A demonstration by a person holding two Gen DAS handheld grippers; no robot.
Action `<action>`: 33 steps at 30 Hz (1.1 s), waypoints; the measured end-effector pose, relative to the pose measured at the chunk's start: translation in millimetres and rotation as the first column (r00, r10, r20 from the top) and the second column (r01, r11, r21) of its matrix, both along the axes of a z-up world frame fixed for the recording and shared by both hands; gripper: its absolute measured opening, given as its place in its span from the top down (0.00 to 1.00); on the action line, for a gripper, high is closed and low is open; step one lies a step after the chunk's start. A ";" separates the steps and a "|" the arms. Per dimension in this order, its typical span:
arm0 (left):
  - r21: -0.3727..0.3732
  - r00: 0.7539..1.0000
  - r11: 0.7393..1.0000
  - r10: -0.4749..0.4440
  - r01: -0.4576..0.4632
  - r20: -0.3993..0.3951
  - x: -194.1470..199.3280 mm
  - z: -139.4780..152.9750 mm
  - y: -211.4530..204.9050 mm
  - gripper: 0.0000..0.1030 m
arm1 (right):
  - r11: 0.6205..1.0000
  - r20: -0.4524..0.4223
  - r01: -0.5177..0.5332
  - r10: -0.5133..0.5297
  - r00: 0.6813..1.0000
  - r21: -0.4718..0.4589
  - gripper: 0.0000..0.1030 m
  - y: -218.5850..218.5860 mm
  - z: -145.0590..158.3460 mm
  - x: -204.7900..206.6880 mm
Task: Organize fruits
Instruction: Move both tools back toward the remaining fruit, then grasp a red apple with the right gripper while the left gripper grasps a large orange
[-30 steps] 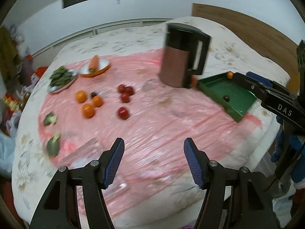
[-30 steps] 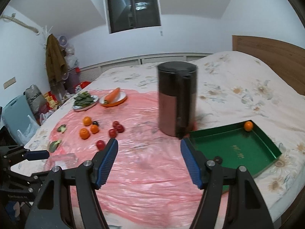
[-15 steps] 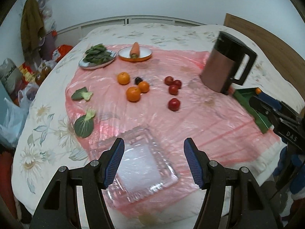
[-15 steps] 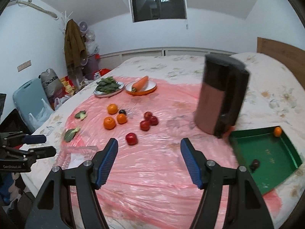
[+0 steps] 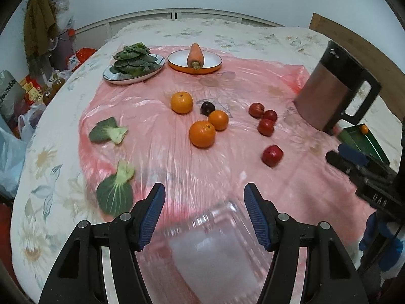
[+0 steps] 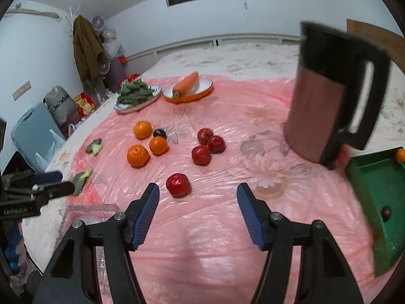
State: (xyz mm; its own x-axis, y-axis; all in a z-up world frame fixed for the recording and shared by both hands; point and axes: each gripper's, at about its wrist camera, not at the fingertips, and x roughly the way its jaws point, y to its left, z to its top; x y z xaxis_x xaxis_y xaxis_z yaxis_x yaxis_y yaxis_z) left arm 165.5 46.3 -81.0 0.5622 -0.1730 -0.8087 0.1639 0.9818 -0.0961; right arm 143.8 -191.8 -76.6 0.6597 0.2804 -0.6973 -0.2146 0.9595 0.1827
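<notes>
Three oranges (image 5: 202, 133) and a dark plum (image 5: 207, 108) lie mid-sheet on the pink plastic sheet (image 5: 227, 167). Three red apples cluster (image 5: 265, 119) to their right, and one apple (image 5: 272, 155) lies nearer; it shows in the right wrist view (image 6: 178, 184) just beyond my right gripper. A clear glass tray (image 5: 217, 243) lies under my open, empty left gripper (image 5: 203, 211). A green tray (image 6: 379, 192) at right holds a small orange (image 6: 400, 155) and a dark fruit (image 6: 386, 211). My right gripper (image 6: 197, 211) is open and empty.
A tall brown and black kettle (image 5: 334, 91) stands at right beside the green tray. A plate of leafy greens (image 5: 134, 63) and a plate with a carrot (image 5: 195, 58) sit at the far side. Two bok choy pieces (image 5: 115, 190) lie at left. Bags crowd the floor left.
Both grippers swung left and moved forward over the sheet. The fruits now sit nearer and more central, the kettle and green tray shifted to the right, and the glass tray came under my left gripper.
</notes>
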 end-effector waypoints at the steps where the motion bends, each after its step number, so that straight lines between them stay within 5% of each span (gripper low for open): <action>1: 0.002 1.000 1.000 -0.005 0.005 -0.004 7.5 -3.9 0.0 0.43 | 1.000 -0.007 -0.003 0.003 1.000 -0.004 0.05 1.8 -4.4 4.5; 12: 0.014 0.998 0.999 -0.045 0.045 -0.040 75.0 -35.6 -7.9 0.43 | 1.000 -0.028 0.004 -0.004 1.000 0.000 0.13 -3.5 -27.7 85.8; 17: 0.016 0.998 0.999 -0.049 0.050 -0.043 92.4 -43.0 -9.2 0.43 | 1.000 -0.056 0.004 -0.002 0.998 0.027 0.35 -1.9 -37.2 114.4; 30: 0.015 0.994 0.997 -0.080 0.081 -0.070 110.1 -60.4 -15.0 0.43 | 0.997 -0.147 -0.039 0.050 0.988 0.073 0.35 -0.9 -65.2 155.6; 33: 0.022 0.993 0.996 -0.086 0.088 -0.075 113.8 -63.0 -18.0 0.43 | 0.994 -0.172 -0.056 0.073 0.982 0.099 0.48 -0.7 -71.8 159.2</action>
